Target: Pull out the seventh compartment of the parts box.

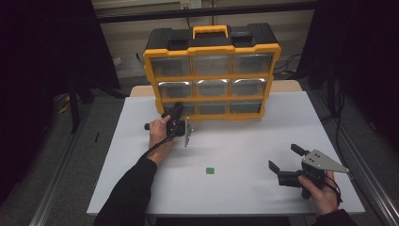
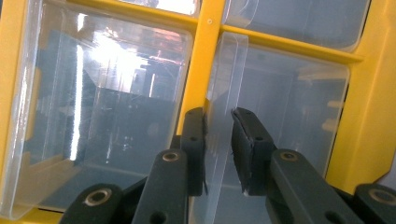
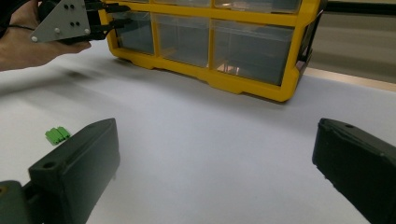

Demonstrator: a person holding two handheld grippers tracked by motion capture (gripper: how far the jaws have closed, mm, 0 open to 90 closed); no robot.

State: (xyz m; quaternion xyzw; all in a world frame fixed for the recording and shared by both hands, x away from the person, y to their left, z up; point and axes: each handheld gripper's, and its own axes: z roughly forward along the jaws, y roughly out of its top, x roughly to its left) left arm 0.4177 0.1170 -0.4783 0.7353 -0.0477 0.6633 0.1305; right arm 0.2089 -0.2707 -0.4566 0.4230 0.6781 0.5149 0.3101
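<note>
High view: room dim, surroundings near black at both sides; the white table is the brightest area, evenly lit from above, soft shadows only. Picture slightly soft, low detail.

Left gripper view: strong white glare on the clear drawer fronts, brightest upper left; streaky reflections obscure the interior. The near jaws are a little soft, the drawer edge sharper.

Right gripper view: table pale and evenly lit, a faint shadow under the yellow organizer. Near jaws large and out of focus; small green part slightly blurred.
</note>
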